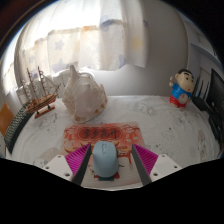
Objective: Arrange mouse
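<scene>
Holding nothing clamped that I can confirm: gripper (105, 172) sits low over the table (160, 130), fingers spread, mouse (104, 157) standing between the pink pads (78, 163). Can't tell whether the pads touch its sides, looks like a slight gap. Mouse is light blue-grey, resting on the near edge of a red patterned mat (100, 133). Beyond the mat: white bag-like bundle (82, 92) to the left, model sailing ship (38, 92) further left, cartoon figurine (180, 88) well apart on the right. Curtained window (90, 40) behind.
</scene>
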### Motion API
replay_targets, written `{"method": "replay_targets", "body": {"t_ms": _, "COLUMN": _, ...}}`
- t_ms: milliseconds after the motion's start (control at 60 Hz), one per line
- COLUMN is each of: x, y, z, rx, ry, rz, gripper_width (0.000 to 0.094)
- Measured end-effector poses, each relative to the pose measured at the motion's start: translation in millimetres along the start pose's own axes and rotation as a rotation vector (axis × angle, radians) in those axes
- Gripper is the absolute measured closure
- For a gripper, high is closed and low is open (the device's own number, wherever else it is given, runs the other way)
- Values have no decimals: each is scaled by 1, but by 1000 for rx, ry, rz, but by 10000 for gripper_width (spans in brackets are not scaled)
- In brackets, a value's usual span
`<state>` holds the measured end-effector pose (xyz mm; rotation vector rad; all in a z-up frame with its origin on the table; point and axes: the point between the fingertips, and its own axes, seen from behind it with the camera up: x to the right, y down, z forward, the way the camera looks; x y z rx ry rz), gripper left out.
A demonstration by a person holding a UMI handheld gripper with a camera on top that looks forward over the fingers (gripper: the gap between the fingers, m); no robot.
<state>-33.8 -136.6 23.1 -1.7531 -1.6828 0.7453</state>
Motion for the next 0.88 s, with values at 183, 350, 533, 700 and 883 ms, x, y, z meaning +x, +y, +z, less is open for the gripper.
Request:
{"method": "replay_targets", "body": {"t_ms": 183, "x": 13, "y": -27, "z": -109, "rx": -8, "ry": 5, "rz": 26, "gripper_width": 91}}
{"method": "replay_targets", "body": {"t_ms": 350, "x": 32, "y": -26, "z": -208, "rx": -13, "ry": 44, "rz": 0, "gripper_width": 91}}
{"method": "replay_targets", "body": {"t_ms": 533, "x": 44, "y": -8, "z": -259, "rx": -29, "ry": 80, "rz": 48, "gripper_width": 92}}
{"method": "replay_targets", "body": {"t_ms": 700, "x": 58, "y": 0, "z": -273, "rx": -15, "ry": 110, "rz": 31, "gripper_width": 92}}
{"method": "replay_targets", "body": {"t_ms": 883, "x": 65, "y": 10, "z": -278, "rx": -23, "ry": 101, "rz": 50, "gripper_width": 92}}
